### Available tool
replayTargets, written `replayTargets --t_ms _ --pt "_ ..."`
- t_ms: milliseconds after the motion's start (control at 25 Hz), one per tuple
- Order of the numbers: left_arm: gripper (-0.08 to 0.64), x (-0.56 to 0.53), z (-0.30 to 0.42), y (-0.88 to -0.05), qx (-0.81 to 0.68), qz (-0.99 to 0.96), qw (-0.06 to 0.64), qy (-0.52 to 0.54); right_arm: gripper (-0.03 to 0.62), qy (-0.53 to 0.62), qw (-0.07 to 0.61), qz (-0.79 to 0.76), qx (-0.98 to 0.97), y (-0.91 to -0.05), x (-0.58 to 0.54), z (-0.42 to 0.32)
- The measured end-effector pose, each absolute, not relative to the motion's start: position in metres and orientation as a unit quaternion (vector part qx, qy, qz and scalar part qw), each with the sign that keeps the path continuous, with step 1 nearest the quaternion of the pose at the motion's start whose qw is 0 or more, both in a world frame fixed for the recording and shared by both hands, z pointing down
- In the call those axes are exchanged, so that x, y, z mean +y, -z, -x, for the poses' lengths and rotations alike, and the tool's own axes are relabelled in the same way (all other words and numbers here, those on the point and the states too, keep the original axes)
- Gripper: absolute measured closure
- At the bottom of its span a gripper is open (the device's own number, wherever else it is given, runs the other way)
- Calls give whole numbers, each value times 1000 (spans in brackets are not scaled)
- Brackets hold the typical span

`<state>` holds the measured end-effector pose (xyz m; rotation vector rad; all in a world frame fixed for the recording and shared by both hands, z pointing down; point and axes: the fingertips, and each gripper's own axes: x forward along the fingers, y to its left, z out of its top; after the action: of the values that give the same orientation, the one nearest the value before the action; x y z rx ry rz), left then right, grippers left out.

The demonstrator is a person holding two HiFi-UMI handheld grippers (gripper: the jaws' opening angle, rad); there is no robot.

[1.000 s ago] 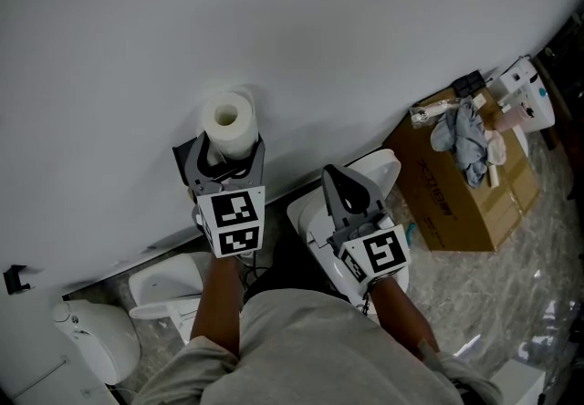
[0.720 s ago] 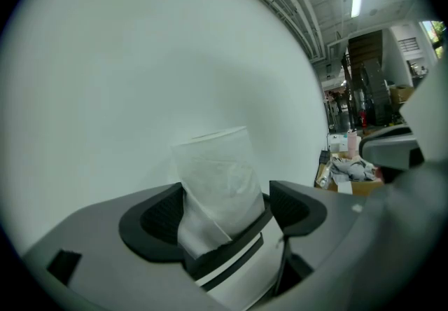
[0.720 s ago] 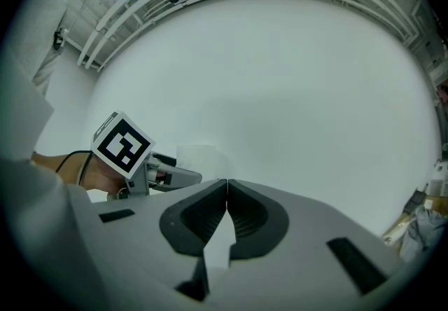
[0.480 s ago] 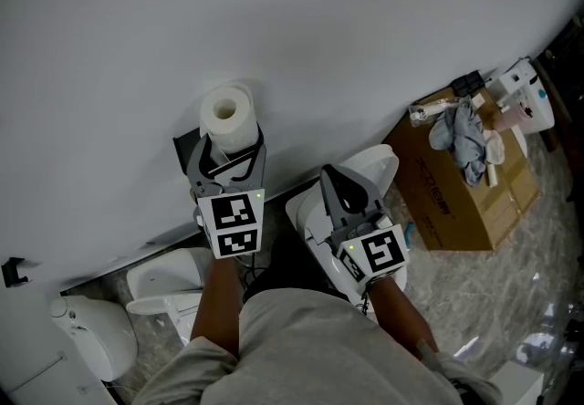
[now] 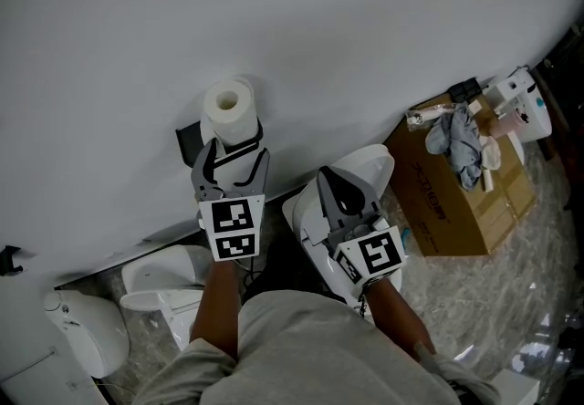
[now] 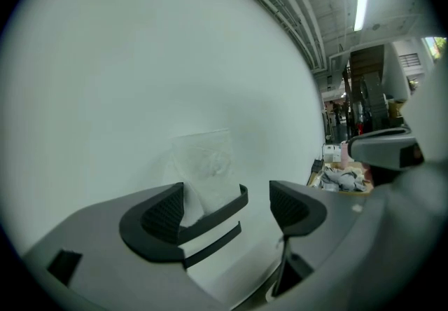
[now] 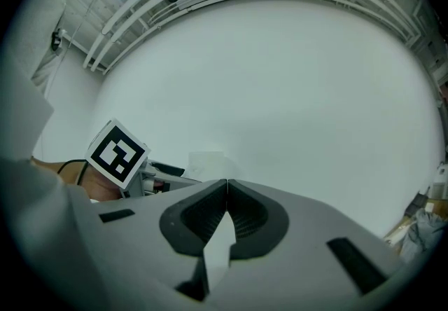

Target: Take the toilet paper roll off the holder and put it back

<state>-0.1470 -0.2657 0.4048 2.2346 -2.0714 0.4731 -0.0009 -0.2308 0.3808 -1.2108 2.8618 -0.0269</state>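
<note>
- On the wall straight ahead, the toilet paper roll (image 5: 228, 109) stands upright on its black holder (image 5: 189, 136). As far as I can judge it hasn't been lifted yet.
- My left gripper (image 5: 235, 153) is spread wide with the lower part of the roll in the gap. In the left gripper view the roll (image 6: 203, 162) sits way over by the left-hand jaw, with a big gap on the other side. Neither pad is pressing on it.
- Worry one is closing off-centre like this. One jaw lands first and shoves the roll sideways, so it tips or slides off the holder instead of getting pinched.
- Worry two is that it's soft paper. If I squeeze hard I squash it, and if I squeeze lightly it slips out on the way up and drops to the floor.
- Worry three is that the jaws sit low, right by the holder. I could catch the holder along with the roll and end up tugging at the wall mount.
- The right gripper (image 5: 330, 181) is clamped tight on nothing, off to the side and well apart from the roll. It's no backup if the roll falls.
- Depth is rough against that plain white wall (image 5: 292, 11), so I could easily push in too far and bump it.
</note>
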Motion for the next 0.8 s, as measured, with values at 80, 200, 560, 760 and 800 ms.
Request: replayTargets --t_ms 80,200,560,760,800 --pt "183 -259 148 -404 -675 -721 26 -150 588 7 20 386 922 -378 -225 2" --pt "184 -249 147 -399 -679 -720 18 -142 588 6 23 379 925 -377 -218 4" --pt "464 -197 136 -386 -688 -722 7 -74 589 -15 20 355 935 -370 -184 3" --pt "548 -168 129 -380 -701 -710 -19 -59 589 -32 18 343 938 -365 -166 -1" --pt "548 -160 129 -380 -705 -707 -22 -54 588 -31 18 338 940 -365 -160 -1"
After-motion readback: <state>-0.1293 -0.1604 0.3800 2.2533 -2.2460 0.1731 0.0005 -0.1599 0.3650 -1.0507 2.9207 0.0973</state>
